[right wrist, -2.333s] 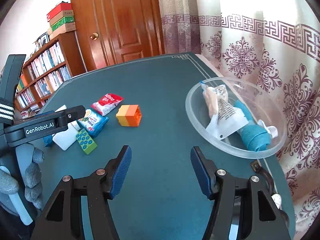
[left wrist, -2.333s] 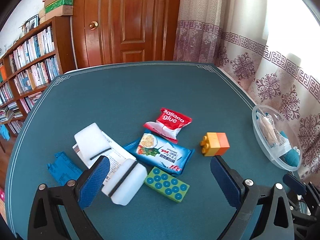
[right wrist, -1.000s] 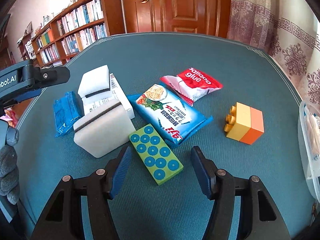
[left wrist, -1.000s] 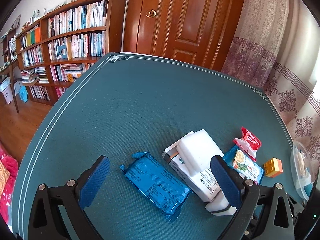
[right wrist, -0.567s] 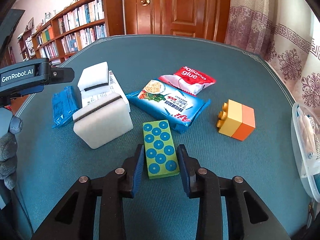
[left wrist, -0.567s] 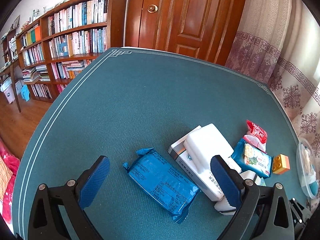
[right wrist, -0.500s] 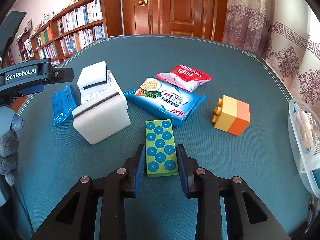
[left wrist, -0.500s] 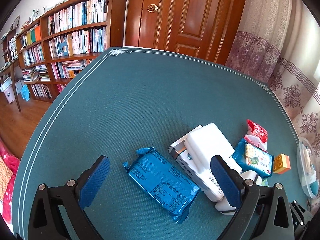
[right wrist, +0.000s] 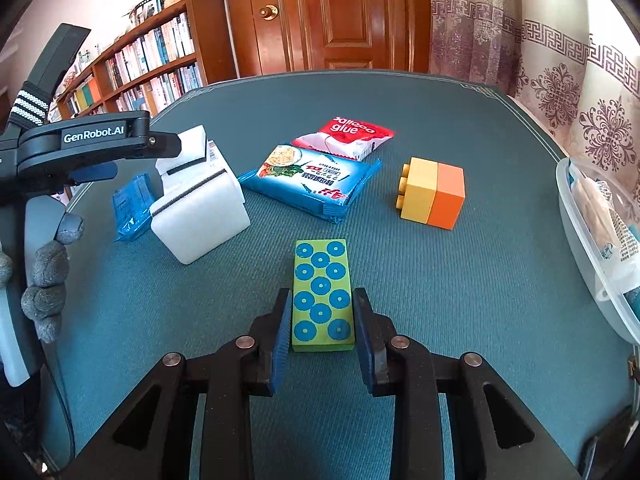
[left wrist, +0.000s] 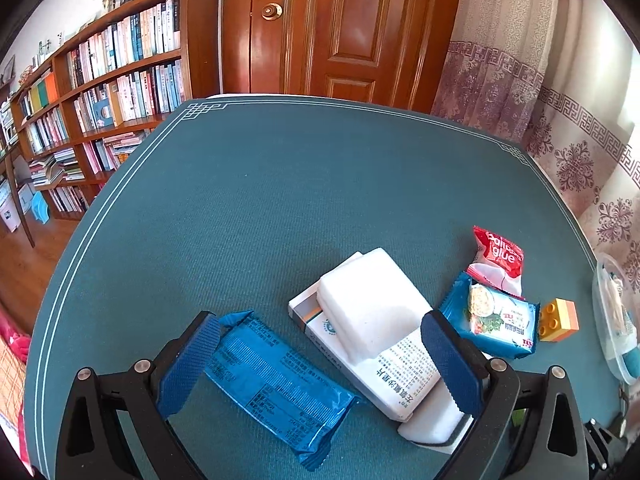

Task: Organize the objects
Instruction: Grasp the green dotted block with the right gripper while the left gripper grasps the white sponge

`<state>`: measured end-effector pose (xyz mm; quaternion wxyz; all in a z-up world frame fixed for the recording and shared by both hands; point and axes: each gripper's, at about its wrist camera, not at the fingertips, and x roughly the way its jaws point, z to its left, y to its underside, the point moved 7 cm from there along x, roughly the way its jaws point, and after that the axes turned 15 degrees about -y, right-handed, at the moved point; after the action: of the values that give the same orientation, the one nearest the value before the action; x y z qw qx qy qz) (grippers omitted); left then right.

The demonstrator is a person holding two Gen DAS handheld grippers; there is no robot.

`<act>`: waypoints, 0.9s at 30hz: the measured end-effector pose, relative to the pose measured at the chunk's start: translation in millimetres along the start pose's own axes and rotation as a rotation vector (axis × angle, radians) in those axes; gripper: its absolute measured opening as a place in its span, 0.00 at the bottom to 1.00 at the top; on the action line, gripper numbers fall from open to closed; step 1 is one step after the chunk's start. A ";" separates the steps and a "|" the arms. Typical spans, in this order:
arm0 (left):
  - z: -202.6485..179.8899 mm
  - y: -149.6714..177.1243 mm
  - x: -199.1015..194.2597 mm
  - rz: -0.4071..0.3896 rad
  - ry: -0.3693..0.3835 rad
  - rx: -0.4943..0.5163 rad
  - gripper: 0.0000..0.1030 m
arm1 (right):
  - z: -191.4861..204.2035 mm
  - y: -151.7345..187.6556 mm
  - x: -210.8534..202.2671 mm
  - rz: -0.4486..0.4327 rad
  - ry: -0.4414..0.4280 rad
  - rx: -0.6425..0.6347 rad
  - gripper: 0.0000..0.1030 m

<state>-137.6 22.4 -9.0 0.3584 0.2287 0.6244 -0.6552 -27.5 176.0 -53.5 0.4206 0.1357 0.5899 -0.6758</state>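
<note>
The right hand-held gripper (right wrist: 322, 330) is pinching the green block with blue studs (right wrist: 322, 294), its blue pads pressing on the block's long sides near the near end while the block is lying flat on the teal bench (right wrist: 460, 292). So the step in hand looks like the pick of this block, with the grip made and the lift not yet begun. Out to the right, the clear bowl (right wrist: 582, 240) is sitting at the bench edge with a few things already in it, which makes it the likely place for the block; the next move is probably calling for a straight lift and a carry to the right, passing in front of the yellow and orange brick (right wrist: 432, 192) that is standing between. The left hand-held gripper (left wrist: 316, 364) is hanging spread wide over the dark blue packet (left wrist: 276, 388), pinching nothing, with its right pad just over the white box (left wrist: 384, 368) and the white sponge (left wrist: 368, 304) resting on that box. Farther off, the blue cracker packet (right wrist: 312, 180) and the red glue packet (right wrist: 346, 136) are lying overlapped, waiting their turn.
</note>
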 end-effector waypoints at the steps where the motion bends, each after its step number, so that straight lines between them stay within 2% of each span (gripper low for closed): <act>1: -4.0 -1.7 0.8 -0.004 -0.002 0.010 0.99 | -0.7 0.1 -0.2 -0.002 -0.006 0.004 0.30; 6: -17.3 -10.4 4.8 -0.044 -0.025 0.061 0.99 | -2.9 0.0 -0.9 -0.008 -0.022 0.016 0.30; 8: -20.1 -11.5 6.8 -0.052 -0.028 0.075 0.93 | -3.3 -0.4 -1.0 -0.009 -0.025 0.018 0.30; 10: -22.3 -10.5 10.0 -0.039 -0.014 0.080 0.79 | -3.8 -0.6 -0.7 -0.009 -0.026 0.019 0.30; 14: -20.8 -4.5 15.9 -0.022 0.003 0.072 0.62 | -4.2 -0.8 -0.7 -0.009 -0.026 0.018 0.30; 19: -10.9 -4.8 9.3 -0.037 0.044 0.029 0.60 | -4.3 -0.6 -1.0 -0.009 -0.025 0.017 0.30; 27: 1.5 -14.3 -17.6 -0.123 0.089 -0.032 0.60 | -6.5 -0.8 -1.3 -0.012 -0.030 0.021 0.30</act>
<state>-137.0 23.7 13.7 0.2928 0.2129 0.6632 -0.6551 -29.3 182.4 -53.9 0.4237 0.1265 0.5772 -0.6865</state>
